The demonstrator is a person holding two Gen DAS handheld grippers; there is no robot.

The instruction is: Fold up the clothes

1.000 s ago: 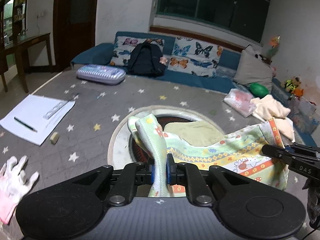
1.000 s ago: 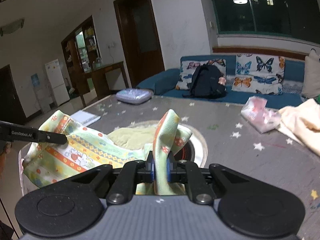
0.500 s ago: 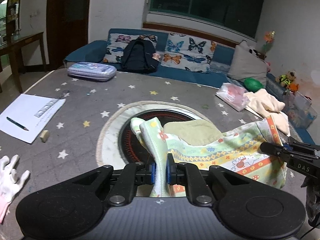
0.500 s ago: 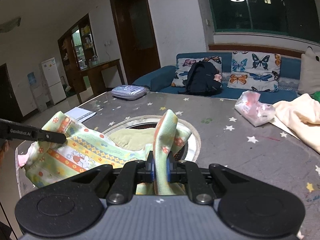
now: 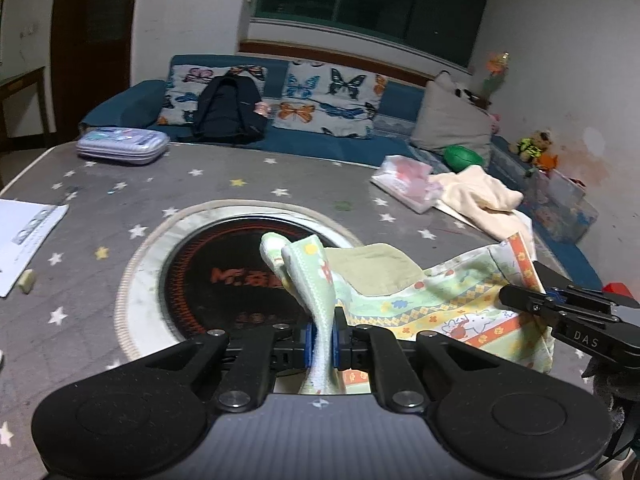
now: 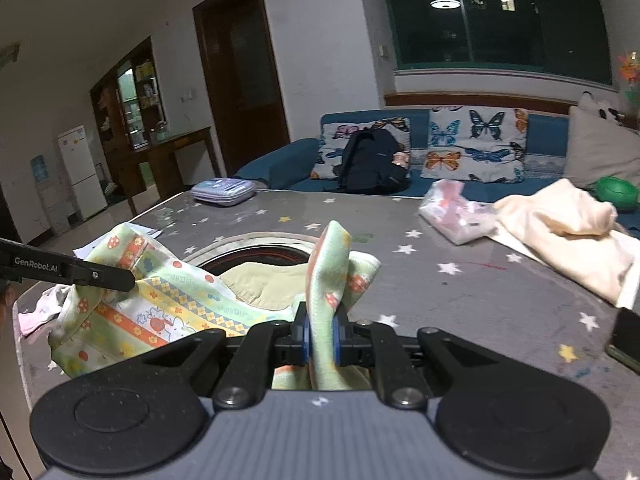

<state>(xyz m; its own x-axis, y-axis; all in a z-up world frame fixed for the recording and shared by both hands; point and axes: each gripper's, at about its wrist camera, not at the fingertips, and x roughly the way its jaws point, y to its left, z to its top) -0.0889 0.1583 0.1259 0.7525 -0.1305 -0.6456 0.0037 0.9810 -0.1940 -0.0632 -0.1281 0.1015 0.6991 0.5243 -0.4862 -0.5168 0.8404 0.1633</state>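
One printed cloth (image 5: 440,304), held above the star-patterned surface (image 5: 224,184) over the round hob (image 5: 224,276). Two grippers: left gripper (image 5: 320,338) clamped on one bunched corner, right gripper (image 6: 320,338) clamped on the other. One cream garment (image 6: 568,228), one pink bag (image 6: 452,208), one lilac case (image 5: 122,146). Cloth's lower edge hidden behind gripper bodies; the hob's print too blurred to read.

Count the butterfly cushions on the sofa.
2: one butterfly cushion behind the black backpack, the other cushion to its right. More may be hidden.
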